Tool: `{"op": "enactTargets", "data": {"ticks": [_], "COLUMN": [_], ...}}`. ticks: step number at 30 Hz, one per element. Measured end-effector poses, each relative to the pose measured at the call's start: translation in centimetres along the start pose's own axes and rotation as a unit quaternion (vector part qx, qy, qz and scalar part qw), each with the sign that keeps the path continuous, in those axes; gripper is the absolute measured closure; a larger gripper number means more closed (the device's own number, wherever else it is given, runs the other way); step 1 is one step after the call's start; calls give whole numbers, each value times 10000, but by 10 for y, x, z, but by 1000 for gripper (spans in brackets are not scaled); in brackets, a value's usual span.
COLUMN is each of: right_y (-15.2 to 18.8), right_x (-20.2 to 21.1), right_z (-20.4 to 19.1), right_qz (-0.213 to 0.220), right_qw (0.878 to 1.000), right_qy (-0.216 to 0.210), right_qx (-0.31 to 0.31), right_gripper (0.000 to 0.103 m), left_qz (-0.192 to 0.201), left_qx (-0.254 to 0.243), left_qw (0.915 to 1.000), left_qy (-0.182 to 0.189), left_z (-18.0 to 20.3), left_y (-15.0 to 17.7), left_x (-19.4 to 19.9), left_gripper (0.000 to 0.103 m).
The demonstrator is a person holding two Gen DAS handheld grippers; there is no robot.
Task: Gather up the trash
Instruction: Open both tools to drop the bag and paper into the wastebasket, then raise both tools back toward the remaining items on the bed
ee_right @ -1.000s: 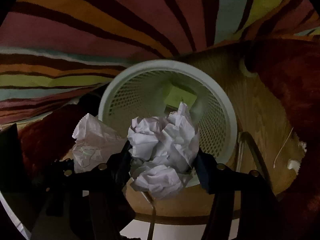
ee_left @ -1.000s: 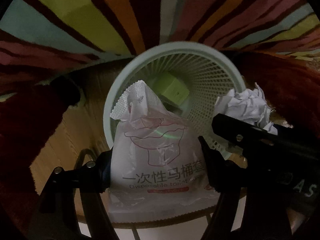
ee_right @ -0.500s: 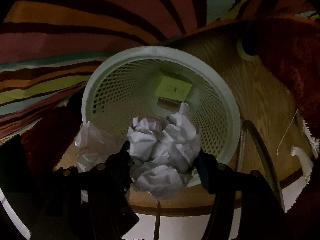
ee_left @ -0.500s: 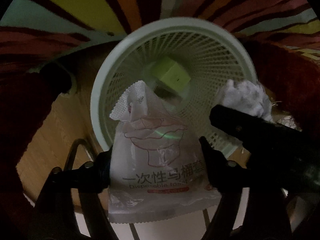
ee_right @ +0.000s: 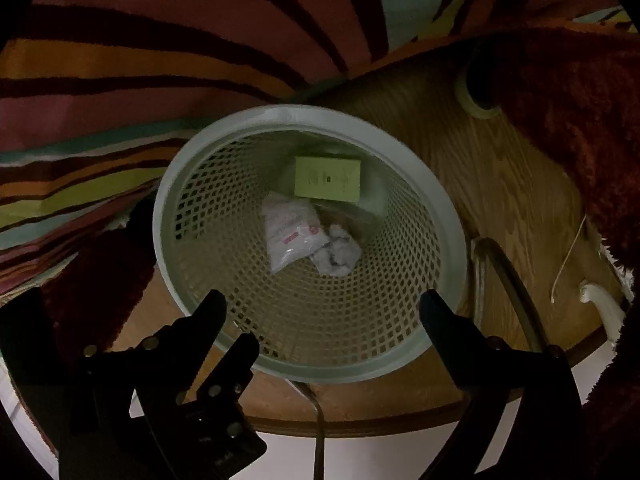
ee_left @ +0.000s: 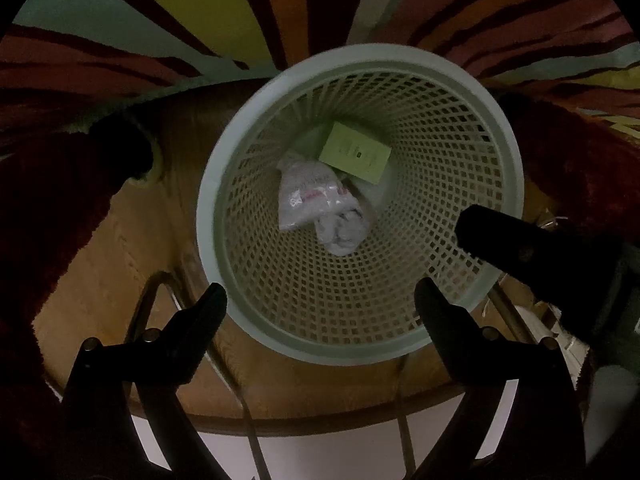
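A: Where's the trash rn?
B: All at the bottom of the basket (ee_left: 224, 184). Plastic packet (ee_left: 308, 192) lies flat-ish, crumpled paper ball (ee_left: 344, 230) touching its lower right corner, green box (ee_left: 355, 152) just above both, by the far wall.
A: Same from the right cam?
B: Yep. Packet (ee_right: 290, 236), paper ball (ee_right: 336, 252) beside it on the right, green box (ee_right: 327, 178) above them. Basket rim (ee_right: 172, 184) fully in view.
A: Tongs?
B: Left gripper (ee_left: 320, 300) is released, jaws have just been opening, nothing between them, just the basket mesh seen below. Right gripper (ee_right: 322, 306) likewise spread wide, jaws just been opening too, nothing gripped.
A: Both over the basket?
B: Both point down into it from the near rim side. In the left cam one finger of the right gripper (ee_left: 520, 240) pokes in from the right, over the rim. In the right cam, part of the left gripper (ee_right: 224, 364) shows bottom left.
A: Surroundings?
B: Basket stands on a wooden floor (ee_right: 500, 200), striped rug (ee_left: 192, 12) beyond it, dark red fuzzy fabric (ee_right: 580, 112) at the sides. Dim light, packet print unreadable.
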State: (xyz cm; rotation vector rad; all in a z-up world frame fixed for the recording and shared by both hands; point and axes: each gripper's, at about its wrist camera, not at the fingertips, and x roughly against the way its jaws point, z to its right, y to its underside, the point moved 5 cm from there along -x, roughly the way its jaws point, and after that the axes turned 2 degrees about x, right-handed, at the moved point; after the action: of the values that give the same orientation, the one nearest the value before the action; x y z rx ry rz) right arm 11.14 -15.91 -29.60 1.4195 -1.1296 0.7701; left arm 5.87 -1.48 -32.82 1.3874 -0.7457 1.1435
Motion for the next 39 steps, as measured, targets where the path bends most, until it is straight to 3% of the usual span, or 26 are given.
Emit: {"op": "enactTargets", "data": {"ticks": [15,29,32,35,36,38,39], "right_y": [9,33,45,57,59,66,69], "right_x": [44,117,140,166,169,196,206], "right_z": [2,-18,-27,-35,-37,-40,-41], "right_qz": [793,2097,2531,3101,3230,3856,4107], "right_qw": [9957,9695,9571,9379,9336,9094,8981], "right_qy": [-478,-1069,-1020,-856,-787,-539,-457], "right_qx": [-11,683,975,1296,1336,1459,1503], "right_gripper": [10,10,10,10,10,10,10], "left_qz": [684,1625,2000,2609,2857,3337,3673], "left_qx": [-41,63,-24,-132,-174,-197,-212], "left_qw": [9975,9865,9795,9653,9581,9421,9291], "left_qy": [-154,220,232,10,-99,-277,-365], "left_z": [-5,-8,-4,-2,-1,0,0], "left_y": [13,34,39,45,47,50,52], "left_x": [37,99,121,148,159,181,197], "left_gripper": [11,11,11,11,11,11,11]}}
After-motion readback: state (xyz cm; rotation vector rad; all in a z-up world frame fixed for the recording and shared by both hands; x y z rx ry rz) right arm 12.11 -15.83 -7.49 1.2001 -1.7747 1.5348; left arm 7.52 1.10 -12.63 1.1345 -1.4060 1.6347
